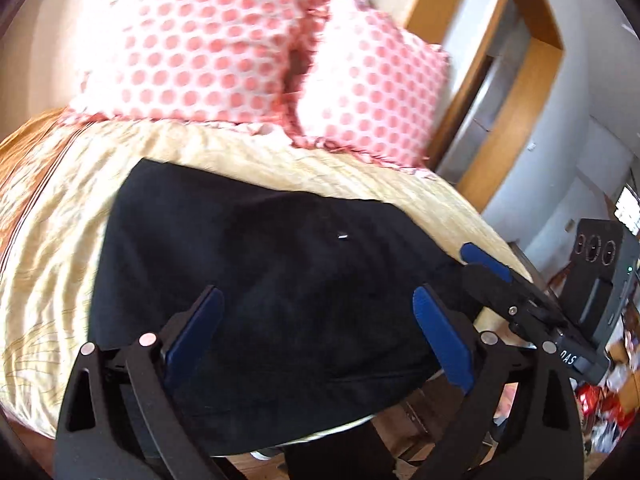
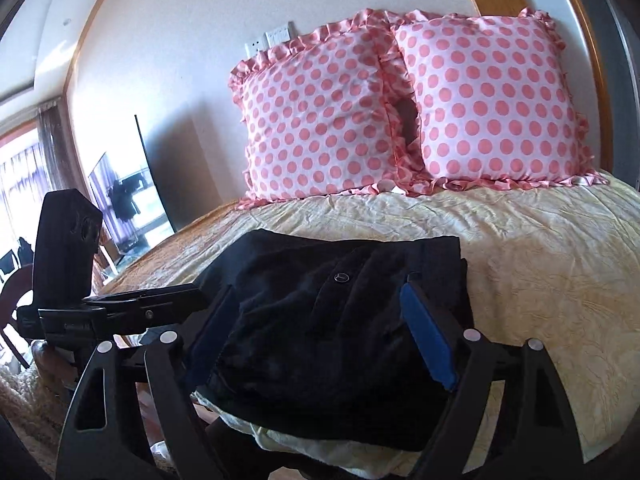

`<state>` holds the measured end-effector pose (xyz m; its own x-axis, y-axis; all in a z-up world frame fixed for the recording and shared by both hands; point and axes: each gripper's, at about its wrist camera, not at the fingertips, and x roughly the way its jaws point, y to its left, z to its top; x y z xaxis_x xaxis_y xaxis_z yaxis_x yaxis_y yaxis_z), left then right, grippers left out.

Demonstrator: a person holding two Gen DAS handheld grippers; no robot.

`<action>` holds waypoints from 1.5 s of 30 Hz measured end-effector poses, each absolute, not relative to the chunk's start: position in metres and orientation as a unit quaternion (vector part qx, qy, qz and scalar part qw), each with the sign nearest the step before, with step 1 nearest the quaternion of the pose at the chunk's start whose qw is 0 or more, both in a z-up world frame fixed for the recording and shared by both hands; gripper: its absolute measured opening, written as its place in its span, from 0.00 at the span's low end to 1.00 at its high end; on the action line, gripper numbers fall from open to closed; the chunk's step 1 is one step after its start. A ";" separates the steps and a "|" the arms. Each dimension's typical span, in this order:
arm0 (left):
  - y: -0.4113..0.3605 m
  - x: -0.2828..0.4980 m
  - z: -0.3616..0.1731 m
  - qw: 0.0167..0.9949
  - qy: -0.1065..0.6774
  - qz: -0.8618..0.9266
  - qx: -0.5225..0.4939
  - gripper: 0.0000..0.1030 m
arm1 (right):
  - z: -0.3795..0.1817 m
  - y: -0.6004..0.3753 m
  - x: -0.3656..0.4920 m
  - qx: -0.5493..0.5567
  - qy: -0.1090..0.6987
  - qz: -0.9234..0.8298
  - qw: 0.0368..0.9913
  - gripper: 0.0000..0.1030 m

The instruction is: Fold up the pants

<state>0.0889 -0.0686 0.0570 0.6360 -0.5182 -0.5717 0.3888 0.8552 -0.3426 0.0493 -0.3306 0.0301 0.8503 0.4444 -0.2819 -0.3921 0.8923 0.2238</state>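
The black pants [image 2: 340, 320] lie folded on the bed [image 2: 540, 280], at six o'clock from the pillows [image 2: 400, 112]. My left gripper [image 1: 316, 336] and right gripper [image 2: 320, 336] hold both jaws wide, gripping nothing, because I think the fold is done.

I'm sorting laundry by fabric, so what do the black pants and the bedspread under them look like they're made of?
Black pants: likely a soft, matte napped fabric such as fleece or brushed cotton, going by the fuzzy surface with no shine. Bedspread: pale yellow, thin, crinkled woven cloth with a faint pattern, possibly cotton or a blend.
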 end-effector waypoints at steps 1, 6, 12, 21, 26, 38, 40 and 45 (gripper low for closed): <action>-0.065 0.093 0.051 0.898 0.354 -0.242 -0.093 0.93 | 0.028 -0.328 0.055 0.076 0.174 0.212 0.959 0.83; -0.055 0.101 0.025 0.886 0.389 -0.235 -0.089 0.93 | -0.013 -0.337 0.084 0.081 0.280 0.153 0.944 0.82; -0.061 0.090 0.022 0.898 0.370 -0.236 -0.038 0.94 | -0.002 -0.343 0.067 0.064 0.269 0.153 0.949 0.82; -0.052 0.084 0.025 0.897 0.360 -0.252 -0.055 0.97 | 0.005 -0.393 0.133 0.152 0.336 0.158 0.916 0.73; -0.052 0.083 0.023 0.897 0.358 -0.256 -0.052 0.97 | -0.010 -0.386 0.149 0.147 0.365 0.160 0.905 0.73; -0.051 0.083 0.023 0.895 0.358 -0.262 -0.054 0.98 | -0.012 -0.389 0.153 0.146 0.359 0.144 0.911 0.73; -0.052 0.083 0.023 0.895 0.357 -0.261 -0.054 0.98 | -0.013 -0.387 0.151 0.148 0.360 0.163 0.906 0.67; -0.052 0.083 0.023 0.895 0.357 -0.261 -0.053 0.98 | -0.012 -0.381 0.146 0.123 0.348 0.175 0.913 0.61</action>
